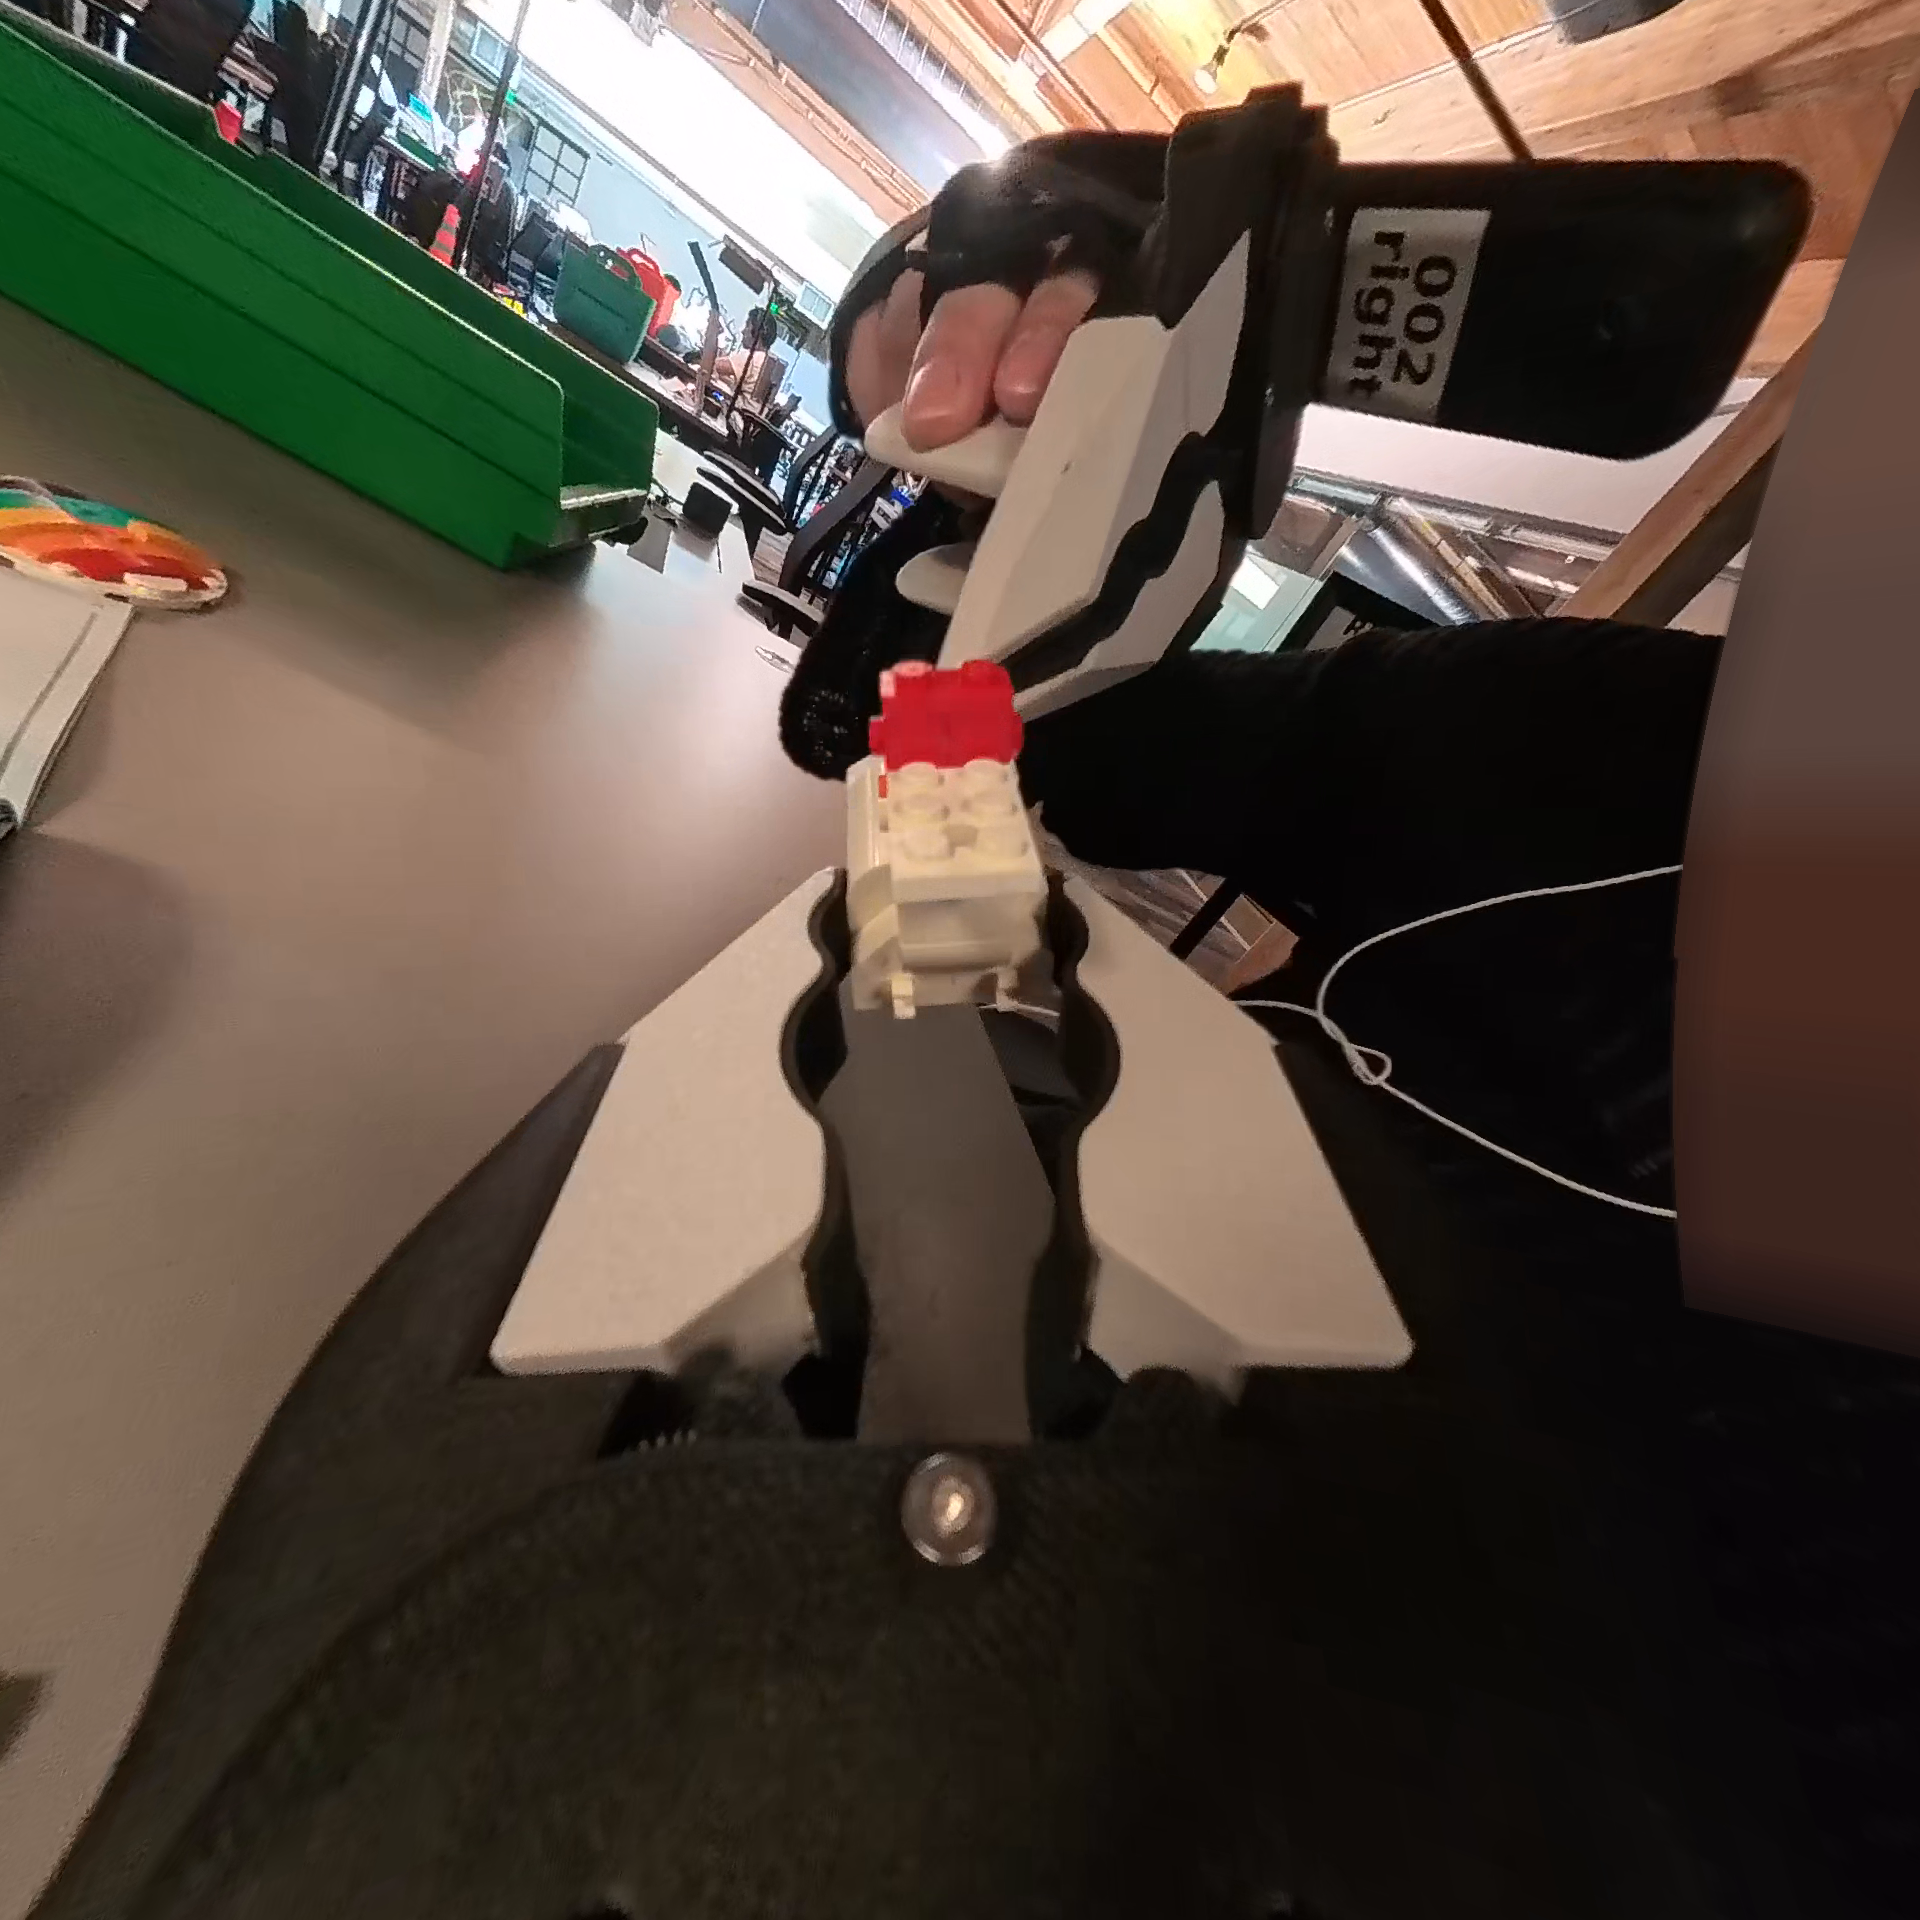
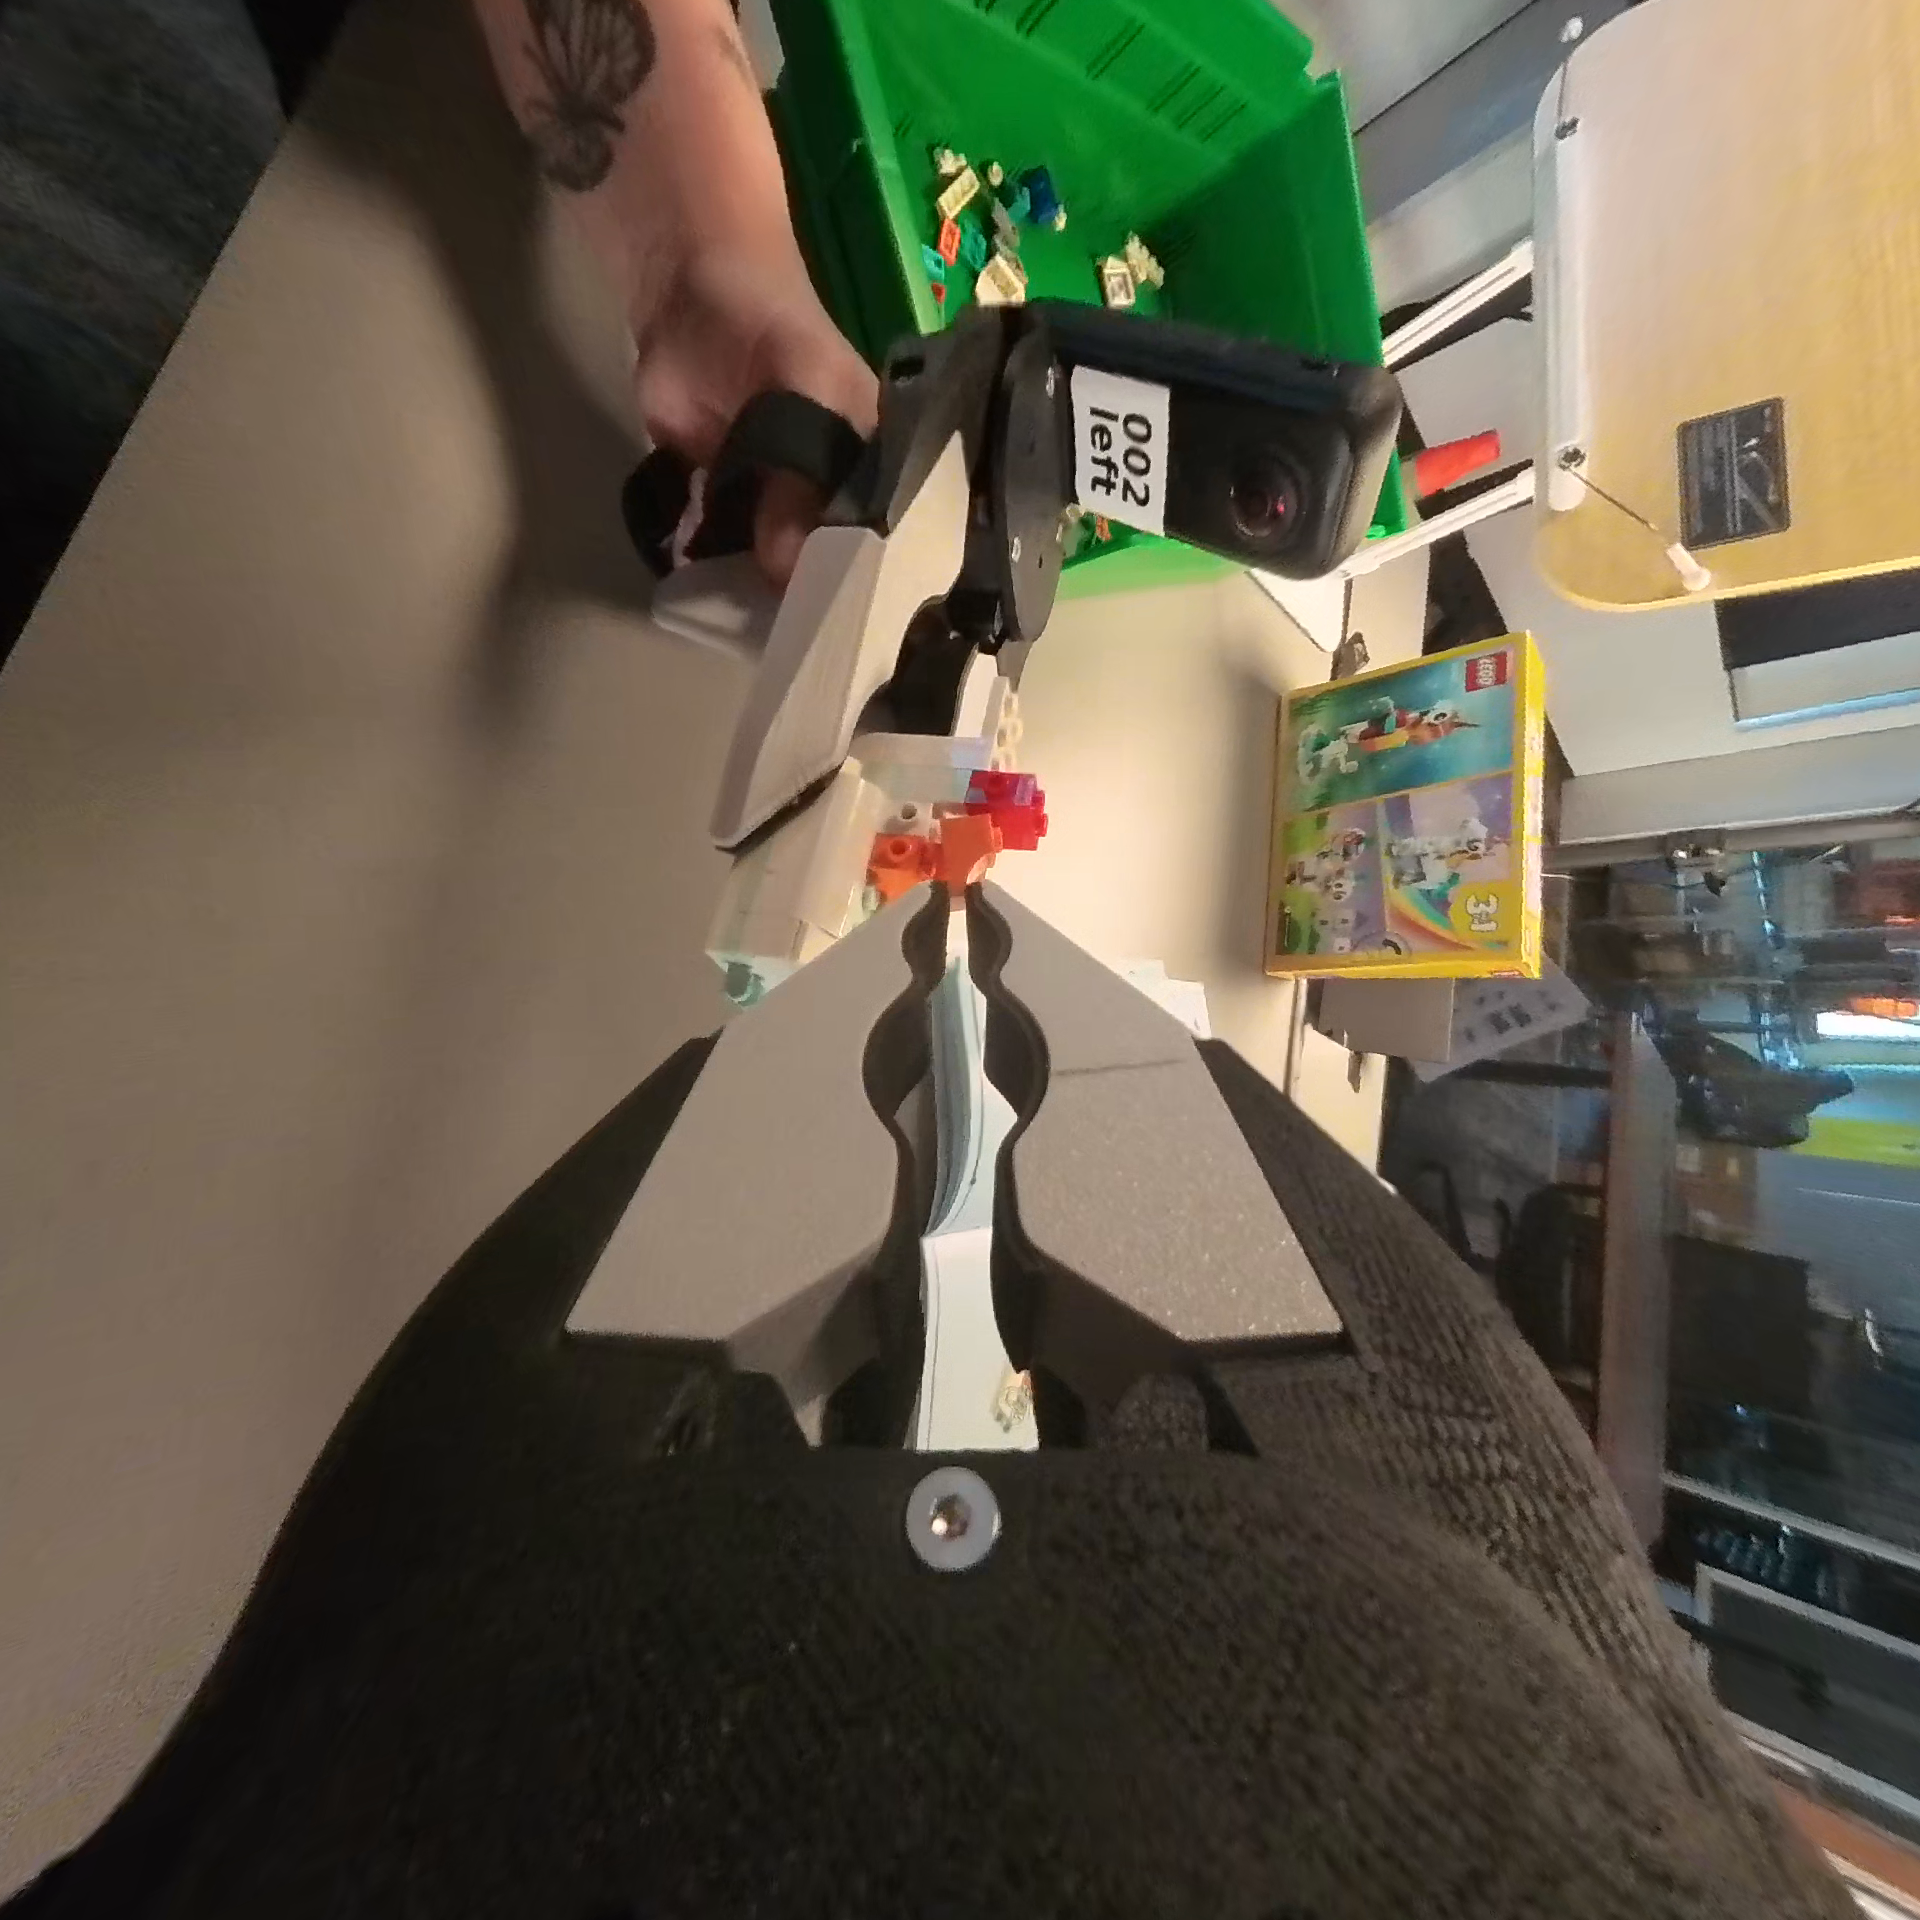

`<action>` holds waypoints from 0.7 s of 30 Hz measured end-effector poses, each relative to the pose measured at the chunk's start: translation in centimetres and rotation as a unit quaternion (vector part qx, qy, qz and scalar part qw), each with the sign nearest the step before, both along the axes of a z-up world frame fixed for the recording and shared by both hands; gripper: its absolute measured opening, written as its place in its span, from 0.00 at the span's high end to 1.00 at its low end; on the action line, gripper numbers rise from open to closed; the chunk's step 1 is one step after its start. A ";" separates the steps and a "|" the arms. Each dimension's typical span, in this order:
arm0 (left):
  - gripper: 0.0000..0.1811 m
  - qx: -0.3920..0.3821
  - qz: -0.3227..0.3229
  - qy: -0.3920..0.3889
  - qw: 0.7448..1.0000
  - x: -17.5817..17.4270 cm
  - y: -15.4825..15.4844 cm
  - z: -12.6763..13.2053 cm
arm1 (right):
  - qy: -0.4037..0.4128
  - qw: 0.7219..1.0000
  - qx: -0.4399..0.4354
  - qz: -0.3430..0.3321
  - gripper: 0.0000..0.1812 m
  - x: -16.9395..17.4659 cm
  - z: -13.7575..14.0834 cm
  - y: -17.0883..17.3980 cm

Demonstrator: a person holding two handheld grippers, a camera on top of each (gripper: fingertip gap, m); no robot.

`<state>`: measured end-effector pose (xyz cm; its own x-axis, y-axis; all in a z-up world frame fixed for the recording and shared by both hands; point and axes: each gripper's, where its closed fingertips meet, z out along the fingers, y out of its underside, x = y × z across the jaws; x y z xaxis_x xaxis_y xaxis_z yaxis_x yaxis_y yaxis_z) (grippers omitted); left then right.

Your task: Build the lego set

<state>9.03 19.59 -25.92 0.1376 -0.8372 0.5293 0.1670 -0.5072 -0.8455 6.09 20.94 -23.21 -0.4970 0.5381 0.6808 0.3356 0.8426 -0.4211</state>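
Note:
My left gripper (image 1: 940,906) is shut on a white lego assembly (image 1: 966,862) and holds it above the table. A red brick (image 1: 945,722) sits at the assembly's far end. My right gripper (image 2: 958,899) is nearly closed, its tips pinching a small orange piece (image 2: 961,854) that sits against the assembly (image 2: 800,873), next to the red brick (image 2: 1013,810). In the left wrist view the right gripper (image 1: 997,675) comes down from the upper right, just behind the red brick, and the orange piece is hidden. The left gripper (image 2: 821,821) reaches in from above.
A green tray (image 2: 1143,156) with several loose pieces (image 2: 997,229) stands at the back of the grey table (image 1: 416,831). A yellow lego box (image 2: 1403,821) stands upright beyond. A booklet (image 1: 42,686) and a colourful round model (image 1: 104,545) lie at the left. Only a small space, under 4 cm, lies between the two pairs of fingers.

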 end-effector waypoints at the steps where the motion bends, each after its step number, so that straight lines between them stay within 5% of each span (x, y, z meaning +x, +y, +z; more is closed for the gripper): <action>1: 0.80 -0.001 0.000 0.000 1.000 0.0 0.0 -0.1 | -0.003 1.000 0.001 -0.002 0.99 0.0 -0.1 0.0; 15: 0.80 -0.032 0.032 0.013 0.999 -0.4 1.2 -1.3 | -0.038 0.993 0.070 -0.088 0.99 -0.4 -1.2 2.0; 21: 0.80 -0.014 0.139 0.088 0.986 -2.5 3.8 -3.0 | -0.059 0.983 0.079 -0.155 1.00 1.5 -4.1 5.8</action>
<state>6.57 23.38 -28.92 0.4515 -0.7399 0.4987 0.1549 -0.4854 -0.8604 7.57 26.77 -27.35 -0.4066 0.5681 0.7155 0.6254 0.7440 -0.2353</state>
